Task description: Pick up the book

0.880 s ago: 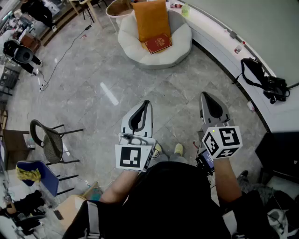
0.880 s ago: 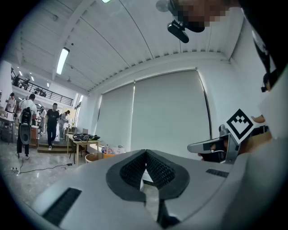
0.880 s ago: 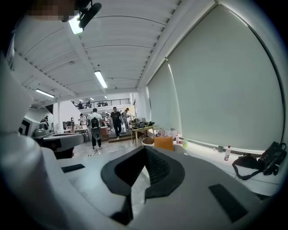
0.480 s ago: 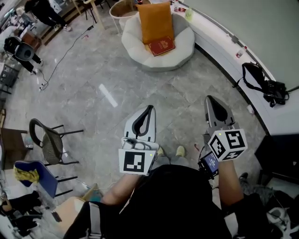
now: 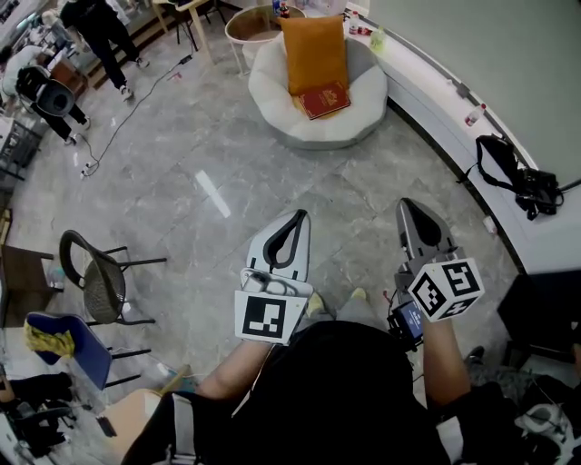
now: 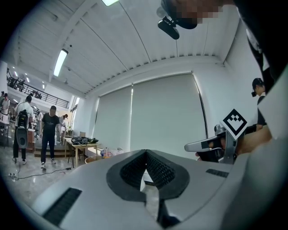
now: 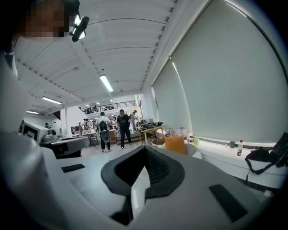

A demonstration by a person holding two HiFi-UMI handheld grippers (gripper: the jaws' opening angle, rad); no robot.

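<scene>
We look steeply down over a person [image 5: 336,390] in dark clothes who stands on a grey stone floor [image 5: 182,182] and holds a gripper out in front in each hand.

The left gripper [image 5: 299,216] points straight ahead and level. Its two jaws are pressed together at the tips. In its own view the ribbed black pads meet and nothing sits between them, with only the room showing beyond.

The right gripper [image 5: 410,205] is beside the left one but apart from it, and it dips slightly downward. Its jaws are also closed on each other and hold nothing.

The book [image 5: 325,100] is red with a gold mark on its cover. It lies flat on a round white padded seat [image 5: 272,95], well ahead of both grippers, near the top of the head view. Neither gripper touches it. An orange cushion [image 5: 314,50] stands upright against the back of the seat, right behind the book — we cannot tell whether the two touch.

A black mesh chair [image 5: 95,277] stands on the floor well off to the left. On the right, a white ledge [image 5: 436,91] curves along the wall, and a black bag [image 5: 519,177] rests on it. In the far top-left corner a bystander [image 5: 98,27] stands in dark clothes.
</scene>
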